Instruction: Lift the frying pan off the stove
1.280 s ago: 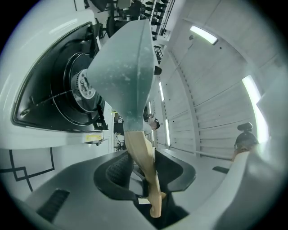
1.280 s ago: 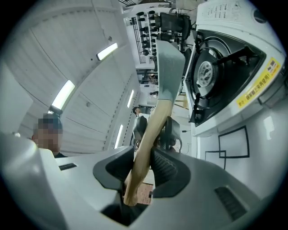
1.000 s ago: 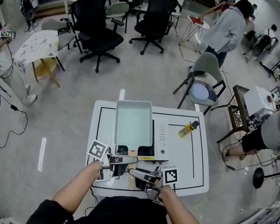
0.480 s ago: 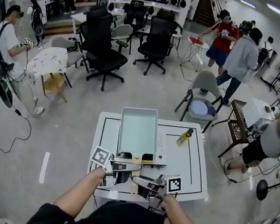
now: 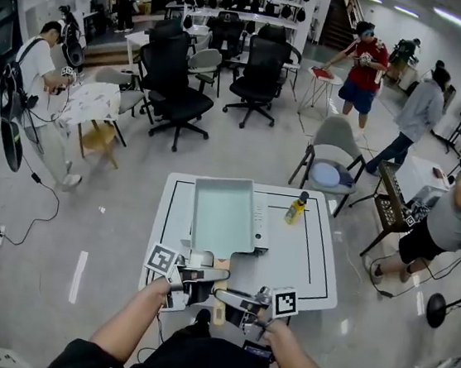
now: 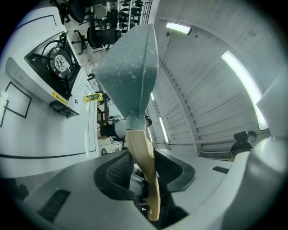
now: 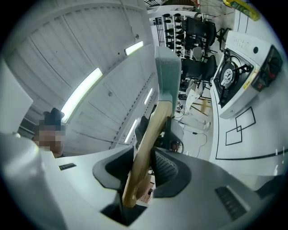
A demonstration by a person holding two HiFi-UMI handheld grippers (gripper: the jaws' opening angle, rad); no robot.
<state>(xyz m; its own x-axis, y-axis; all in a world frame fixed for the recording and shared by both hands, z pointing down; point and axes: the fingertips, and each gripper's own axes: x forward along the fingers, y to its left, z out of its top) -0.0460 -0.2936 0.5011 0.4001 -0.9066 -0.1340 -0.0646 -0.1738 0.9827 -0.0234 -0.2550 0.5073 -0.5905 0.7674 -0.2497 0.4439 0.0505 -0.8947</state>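
Observation:
The square pale-green frying pan (image 5: 223,216) hangs in the air above the white portable stove (image 5: 261,223), clear of the burner (image 6: 56,63). Its wooden handle (image 5: 218,296) points toward me. My left gripper (image 5: 202,277) is shut on the handle from the left, and my right gripper (image 5: 235,298) is shut on it from the right, slightly nearer me. In the left gripper view the handle (image 6: 140,152) runs between the jaws of the left gripper (image 6: 144,167) up to the pan (image 6: 128,67). The right gripper (image 7: 146,164) clamps the same handle (image 7: 149,132) below the pan (image 7: 167,72).
The stove (image 7: 238,76) stands on a white table (image 5: 308,268) with black outline marks. A yellow bottle (image 5: 296,208) stands on the table right of the stove. Office chairs (image 5: 176,81) and several people fill the room beyond.
The pan has risen off the stove with both grippers still shut on its handle; it now covers the stove's front panel that showed earlier. The head view has lifted too.

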